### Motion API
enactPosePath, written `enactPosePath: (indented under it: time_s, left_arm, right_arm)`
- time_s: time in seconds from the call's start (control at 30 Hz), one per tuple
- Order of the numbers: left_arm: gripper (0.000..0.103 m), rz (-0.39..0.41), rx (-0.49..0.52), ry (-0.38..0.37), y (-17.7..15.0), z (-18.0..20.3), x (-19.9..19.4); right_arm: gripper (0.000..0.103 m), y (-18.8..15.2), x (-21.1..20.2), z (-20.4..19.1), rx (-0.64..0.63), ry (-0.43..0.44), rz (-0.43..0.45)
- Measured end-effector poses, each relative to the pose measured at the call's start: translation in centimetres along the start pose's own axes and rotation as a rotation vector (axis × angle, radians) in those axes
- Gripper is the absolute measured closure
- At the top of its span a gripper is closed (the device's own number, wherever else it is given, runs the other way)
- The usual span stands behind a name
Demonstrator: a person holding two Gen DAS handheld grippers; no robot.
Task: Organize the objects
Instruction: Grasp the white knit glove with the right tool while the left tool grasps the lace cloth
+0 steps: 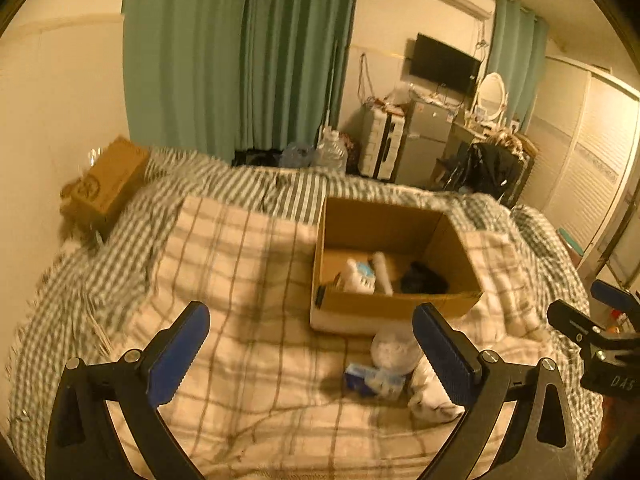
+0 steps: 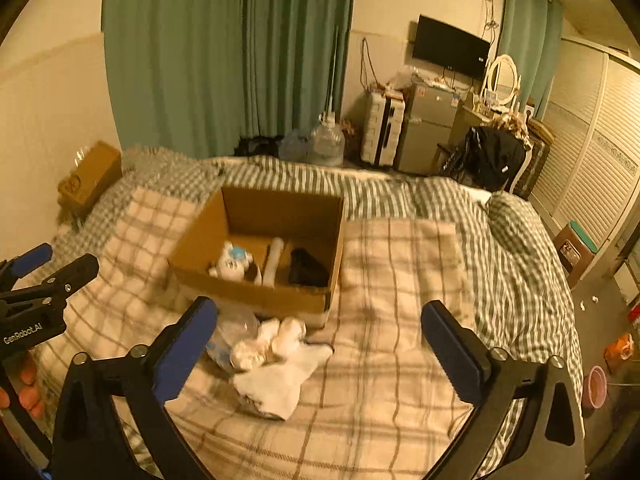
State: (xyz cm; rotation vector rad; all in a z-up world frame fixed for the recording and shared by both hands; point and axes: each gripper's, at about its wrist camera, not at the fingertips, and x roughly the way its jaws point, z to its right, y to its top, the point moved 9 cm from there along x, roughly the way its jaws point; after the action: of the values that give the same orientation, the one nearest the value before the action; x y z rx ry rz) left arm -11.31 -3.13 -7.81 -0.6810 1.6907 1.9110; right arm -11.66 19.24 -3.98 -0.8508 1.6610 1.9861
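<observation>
Two grippers are seen, both held above a bed (image 2: 400,360) covered by a plaid blanket; the left gripper (image 1: 310,354) has its blue-padded jaws spread wide apart with nothing between them, and the right gripper (image 2: 320,350) is likewise held wide apart and grips nothing.

One open cardboard box (image 2: 256,296) is set on the blanket ahead of both grippers; three things are counted inside it: one white and blue toy (image 2: 232,262) at the left, one white tube (image 2: 274,262) lying in the middle, and one black item (image 2: 306,270) at the right, its nature not being discernible.

Outside the box, just before its near wall, a small cluster is left on the blanket; one white cloth (image 2: 280,376) is spread out flat, one clear plastic-wrapped item (image 2: 236,332) is lying beside it and is partly hidden by the left finger of the right gripper, and one blue and white packet (image 1: 374,380) is made out in the left wrist view only; whether the pale rounded lumps on the cloth belong to it cannot be told.

A second, closed cardboard box (image 1: 110,182) is placed at the far left edge of the bed, against the wall; two green curtains are hung beyond, the larger curtain (image 2: 224,52) behind the bed.
</observation>
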Motion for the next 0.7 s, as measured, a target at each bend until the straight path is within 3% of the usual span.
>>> enactPosePath:
  time_s: [0.27,0.4,0.6,0.67,0.7]
  left_arm:
    - [0.000,-0.089,0.049,0.043,-4.4,0.1,3.9]
    - [0.000,-0.140,0.081,0.087,-6.2,-0.4,5.6]
    - [0.000,-0.208,0.041,0.076,-7.8,-1.3,7.3]
    - [0.000,-0.219,0.047,0.075,-8.0,-1.1,7.5]
    - [0.000,-0.226,0.051,0.073,-8.1,-1.0,7.7]
  right_arm:
    - [0.000,-5.2,5.6,-1.1,-0.027,-0.003,-0.148]
    - [0.000,-8.7,8.9,-2.8,-0.042,0.047,-0.260]
    - [0.001,-13.1,13.1,-5.6,-0.112,0.102,-0.389]
    - [0.010,-14.3,14.2,-6.1,-0.117,0.123,-0.428]
    - [0.023,-14.6,14.5,-6.0,-0.111,0.130,-0.440]
